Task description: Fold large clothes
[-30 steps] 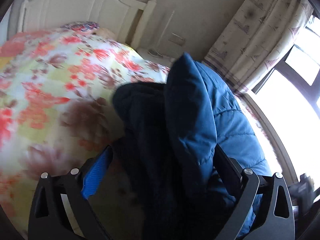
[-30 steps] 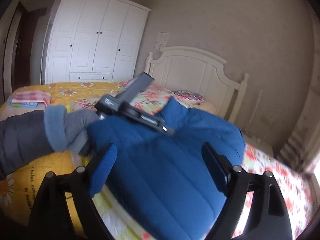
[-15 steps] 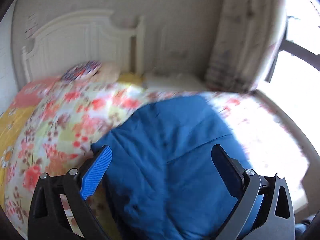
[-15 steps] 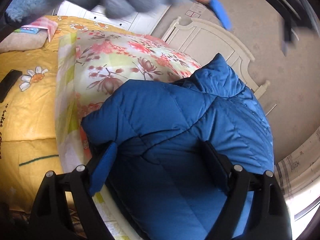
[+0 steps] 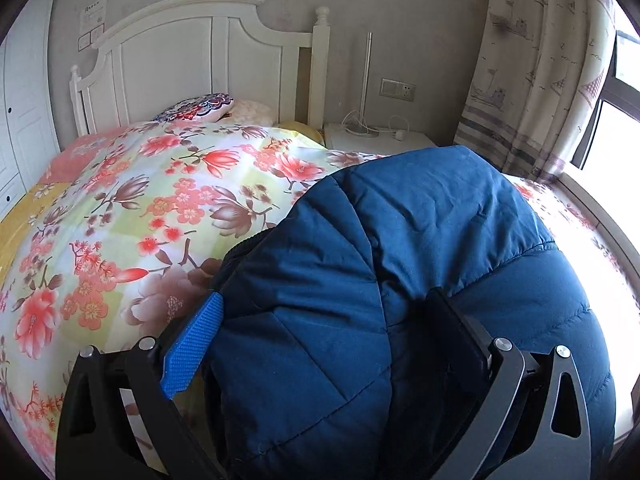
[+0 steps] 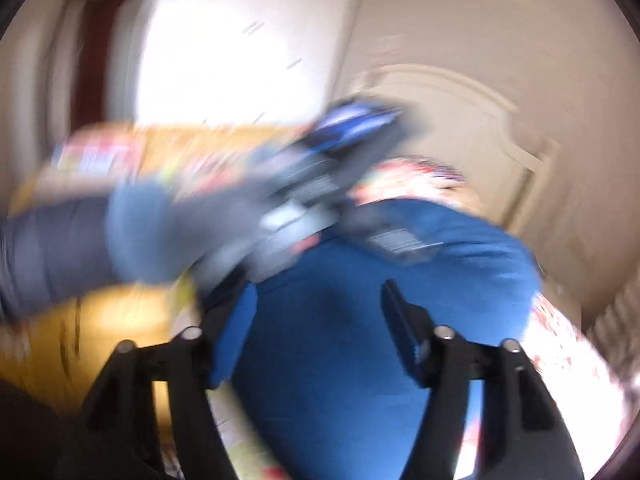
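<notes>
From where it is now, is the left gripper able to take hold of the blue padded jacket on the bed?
Probably yes. The blue padded jacket already bulges between the left gripper fingers, and nothing stands in the way; the flowered quilt lies to the side. Whether the fingers already press on it cannot be told.

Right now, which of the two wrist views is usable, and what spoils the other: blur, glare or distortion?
Left wrist view: sharp; the blue jacket and floral quilt read clearly, though the window is blown out and fisheye bends the edges. Right wrist view: heavy motion blur smears the jacket, the gloved hand and the white wardrobe; only the right tool stays fairly crisp.
</notes>
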### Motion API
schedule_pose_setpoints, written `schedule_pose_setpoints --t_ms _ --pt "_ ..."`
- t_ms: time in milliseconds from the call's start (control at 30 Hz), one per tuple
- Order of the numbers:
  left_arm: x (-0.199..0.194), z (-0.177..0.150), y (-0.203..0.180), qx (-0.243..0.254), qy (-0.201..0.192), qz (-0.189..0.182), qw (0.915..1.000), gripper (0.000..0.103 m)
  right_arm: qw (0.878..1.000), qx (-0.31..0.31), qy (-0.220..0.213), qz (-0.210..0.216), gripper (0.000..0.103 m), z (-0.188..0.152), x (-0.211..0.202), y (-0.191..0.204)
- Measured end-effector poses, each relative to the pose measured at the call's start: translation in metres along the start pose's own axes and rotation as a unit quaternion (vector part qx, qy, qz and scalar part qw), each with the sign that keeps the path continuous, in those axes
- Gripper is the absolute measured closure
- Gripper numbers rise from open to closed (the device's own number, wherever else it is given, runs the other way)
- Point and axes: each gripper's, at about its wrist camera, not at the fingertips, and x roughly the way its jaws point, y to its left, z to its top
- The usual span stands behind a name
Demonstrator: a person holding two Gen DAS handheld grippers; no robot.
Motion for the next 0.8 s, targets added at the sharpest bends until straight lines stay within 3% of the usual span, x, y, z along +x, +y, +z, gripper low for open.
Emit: schedule_pose_setpoints --t_ms 67,133,300,400,567,667,733,800 --pt "0.001 0.0 0.0 0.001 0.002 0.0 1.0 0.004 0.995 0.096 -0.03 -0.022 0.043 0.009 -0.008 -0.065" --pt "0.001 0.0 0.0 0.002 0.006 -0.001 1.0 0.004 0.986 0.152 -0.029 -0.054 0.045 0.012 -0.002 -0.111" --pt "0.006 0.0 0.003 0.001 0.015 -0.008 0.9998 0.004 0.97 0.222 0.007 -0.096 0.045 0.025 0.035 -0.191" --pt "0.011 0.001 0.004 -0.001 0.03 -0.015 0.9994 0.004 0.969 0.227 0.013 -0.092 0.045 0.038 0.056 -0.207" --pt "0.019 0.002 0.006 -0.005 0.05 -0.019 0.9986 0.004 0.98 0.189 0.04 -0.056 0.043 0.068 0.109 -0.209" --pt "0.029 0.005 0.008 -0.008 0.072 -0.013 0.9973 0.004 0.979 0.151 0.136 -0.021 0.029 0.064 0.167 -0.195" --pt "0.037 0.007 0.01 -0.014 0.084 -0.023 0.9961 0.004 0.968 0.101 0.227 -0.021 0.029 0.036 0.222 -0.188" --pt "0.044 0.007 0.014 -0.02 0.098 -0.035 0.9944 0.004 0.961 0.156 0.227 0.017 0.028 0.018 0.238 -0.202"
